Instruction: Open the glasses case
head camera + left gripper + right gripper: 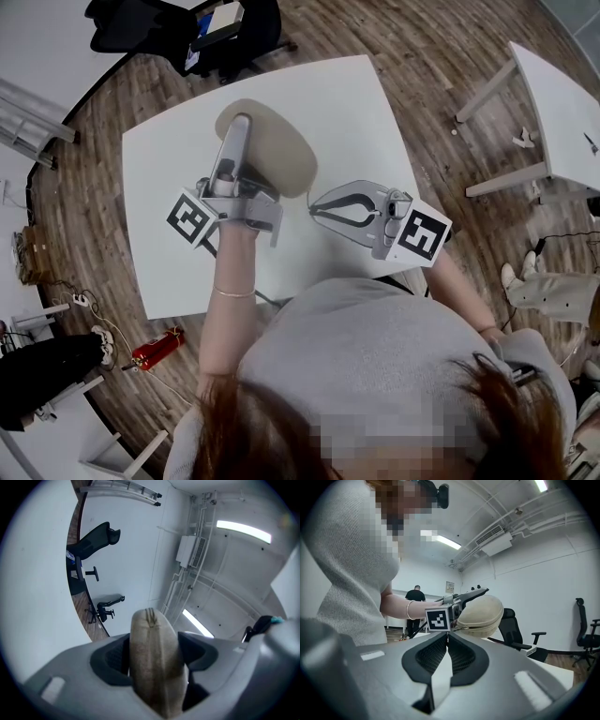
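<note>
Bright, even light poured down from the ceiling strip lights [243,530], and the white table [159,187] showed only faint, soft shadows. Both gripper views bulged fisheye with black corners, and the glasses case [154,663] up close looked soft, slightly blurred.

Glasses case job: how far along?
Done: the left gripper is clamped on the glasses case, steadying it. In hand: the right gripper, shut and empty, points at the case without touching it. Left: the zip seam looks closed, so the opening itself is not yet begun.
</note>
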Motion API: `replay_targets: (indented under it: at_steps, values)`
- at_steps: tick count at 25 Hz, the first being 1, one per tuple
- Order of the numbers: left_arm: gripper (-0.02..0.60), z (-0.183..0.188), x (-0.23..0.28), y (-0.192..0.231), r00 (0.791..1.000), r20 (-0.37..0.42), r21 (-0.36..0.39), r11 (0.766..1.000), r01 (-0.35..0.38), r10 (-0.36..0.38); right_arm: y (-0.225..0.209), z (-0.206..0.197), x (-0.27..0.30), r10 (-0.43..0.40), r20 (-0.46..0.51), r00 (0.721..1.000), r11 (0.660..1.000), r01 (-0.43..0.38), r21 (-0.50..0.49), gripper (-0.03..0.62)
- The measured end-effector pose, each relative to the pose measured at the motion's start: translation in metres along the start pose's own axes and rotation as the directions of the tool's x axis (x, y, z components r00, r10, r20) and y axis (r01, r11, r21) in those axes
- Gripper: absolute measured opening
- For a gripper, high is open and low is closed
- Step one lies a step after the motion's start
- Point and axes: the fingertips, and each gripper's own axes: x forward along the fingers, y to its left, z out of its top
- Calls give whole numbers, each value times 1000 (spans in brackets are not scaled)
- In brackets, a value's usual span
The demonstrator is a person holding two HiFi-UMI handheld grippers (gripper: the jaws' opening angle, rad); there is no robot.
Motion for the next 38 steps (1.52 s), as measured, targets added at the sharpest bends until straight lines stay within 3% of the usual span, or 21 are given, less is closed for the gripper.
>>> replay_targets:
  at_steps: [10, 18, 24, 27, 30, 32, 34, 38]
  values:
    - [301, 2, -2, -2, 1000, 18, 4, 1000, -3, 3, 9, 2, 14, 60, -28, 998, 995, -62, -75, 14]
    - [301, 2, -2, -2, 1000, 20, 5, 1000, -8, 8, 14, 5, 24, 76, -22, 997, 995, -77, -68, 14]
    - [301, -5, -1, 0, 1000, 5, -8, 1000, -2, 2, 15, -4, 24, 90, -90, 992, 988, -100, -115, 17]
    - [300, -4, -2, -2, 999, -11, -19, 999, 34, -34, 11, -13, 21, 38, -150, 988, 982, -65, -176, 26]
    - [299, -6, -4, -5, 999, -22, -31, 998, 48, -49, 10, -11, 10, 26, -135, 991, 981, -52, -189, 53]
    - [299, -3, -8, -3, 999, -6, -29, 999, 41, -42, 4, -7, -1, 11, -103, 995, 991, -25, -135, 64]
    - [299, 0, -12, 1, 1000, 8, -17, 1000, 24, -24, -12, 0, -12, -64, -70, 995, 998, 63, -26, 122]
    - [299, -3, -20, 13, 1000, 25, -14, 1000, -4, 4, -58, 21, -22, -248, -62, 967, 965, 252, 76, 216]
